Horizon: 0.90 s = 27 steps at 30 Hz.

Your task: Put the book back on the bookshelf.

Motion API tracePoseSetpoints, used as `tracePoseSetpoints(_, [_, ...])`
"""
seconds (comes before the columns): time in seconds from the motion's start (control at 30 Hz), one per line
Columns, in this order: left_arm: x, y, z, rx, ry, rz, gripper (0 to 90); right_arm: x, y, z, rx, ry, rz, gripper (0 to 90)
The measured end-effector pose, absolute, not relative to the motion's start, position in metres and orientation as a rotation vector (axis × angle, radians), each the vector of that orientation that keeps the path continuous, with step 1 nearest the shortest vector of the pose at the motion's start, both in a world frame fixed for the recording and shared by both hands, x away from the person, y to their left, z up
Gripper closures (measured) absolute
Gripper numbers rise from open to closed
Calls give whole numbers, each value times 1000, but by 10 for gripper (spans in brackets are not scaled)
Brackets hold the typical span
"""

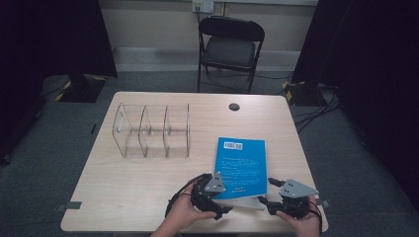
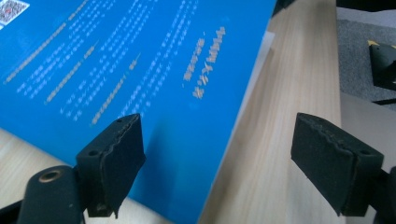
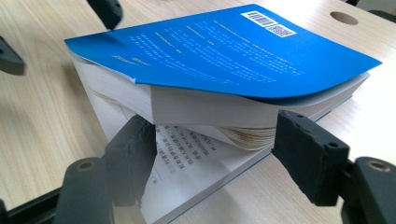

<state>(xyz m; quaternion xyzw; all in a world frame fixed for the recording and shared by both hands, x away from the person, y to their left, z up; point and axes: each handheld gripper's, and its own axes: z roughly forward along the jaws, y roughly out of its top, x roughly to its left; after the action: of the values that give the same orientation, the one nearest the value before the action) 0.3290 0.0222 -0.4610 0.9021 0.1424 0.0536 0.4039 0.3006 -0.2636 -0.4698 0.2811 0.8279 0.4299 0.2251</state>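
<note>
A thick blue book [image 1: 241, 160] lies back cover up on the wooden table [image 1: 138, 187], right of centre. Its near end is lifted, so the cover and most pages [image 3: 205, 105] arch above a flat printed page [image 3: 187, 163]. My right gripper [image 1: 267, 191] is open at the book's near right corner. In the right gripper view [image 3: 224, 154] one jaw reaches under the raised pages and the other stands beside the bulging page edges. My left gripper [image 1: 221, 196] is open at the near left corner. In the left gripper view [image 2: 217, 168] one jaw hovers over the blue cover [image 2: 140, 60], the other over bare wood.
A clear plastic organiser [image 1: 153, 131] with three compartments stands at the table's left middle. A round cable hole [image 1: 234, 106] sits at the far edge. A black folding chair [image 1: 230, 47] stands beyond the table. Both hands are at the table's near edge.
</note>
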Motion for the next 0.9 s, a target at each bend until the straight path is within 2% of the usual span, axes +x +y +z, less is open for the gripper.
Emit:
tracePoseSetpoints(0.53, [340,-12,-472,2291,310,232,147,304,-264,-470,810,2272,1256,298])
tracePoseSetpoints(0.83, [338,-25,-481,2317,309,350,34,304,-265,-471,833,2265,1270,298])
tracePoseSetpoints(0.9, [337,-26,-482,2324,298,387,31,304,-265,-471,831,2266,1269,298])
